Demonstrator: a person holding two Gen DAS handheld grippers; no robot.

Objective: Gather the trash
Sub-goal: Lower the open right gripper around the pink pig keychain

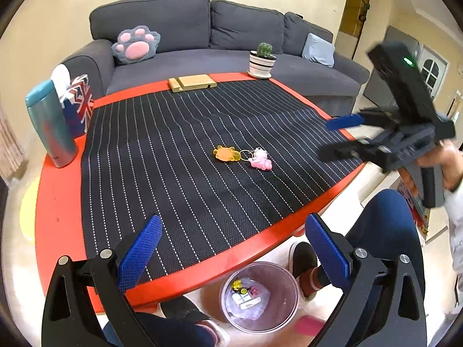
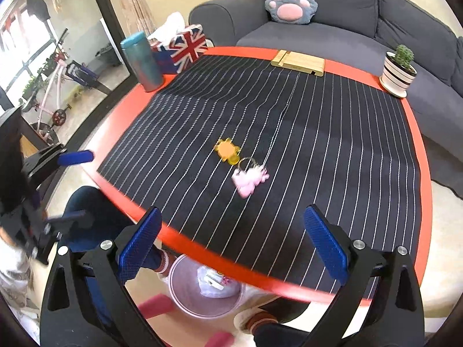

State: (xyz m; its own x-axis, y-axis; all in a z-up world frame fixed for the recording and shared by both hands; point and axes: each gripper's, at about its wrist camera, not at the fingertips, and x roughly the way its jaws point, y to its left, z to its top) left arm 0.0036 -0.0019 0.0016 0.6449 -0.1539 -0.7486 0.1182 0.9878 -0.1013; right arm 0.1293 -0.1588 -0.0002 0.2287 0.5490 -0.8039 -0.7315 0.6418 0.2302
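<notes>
- Bin (image 1: 285, 297) on the floor at the worktop's near edge, wrappers already inside: one bin, one small heap.
- Only a keychain (image 1: 243, 156) lies mid-mat (image 1: 173, 144), with two charms, one orange, one pink; looks like a keepsake, not litter.
- Left claw (image 1: 231, 248) gapes wide, empty; right claw (image 2: 231, 240) likewise.
- Best tactic: check the worktop (image 1: 58, 202) edges before grabbing anything.

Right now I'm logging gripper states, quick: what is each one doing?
Left gripper: open, holding nothing.
Right gripper: open, holding nothing.
</notes>
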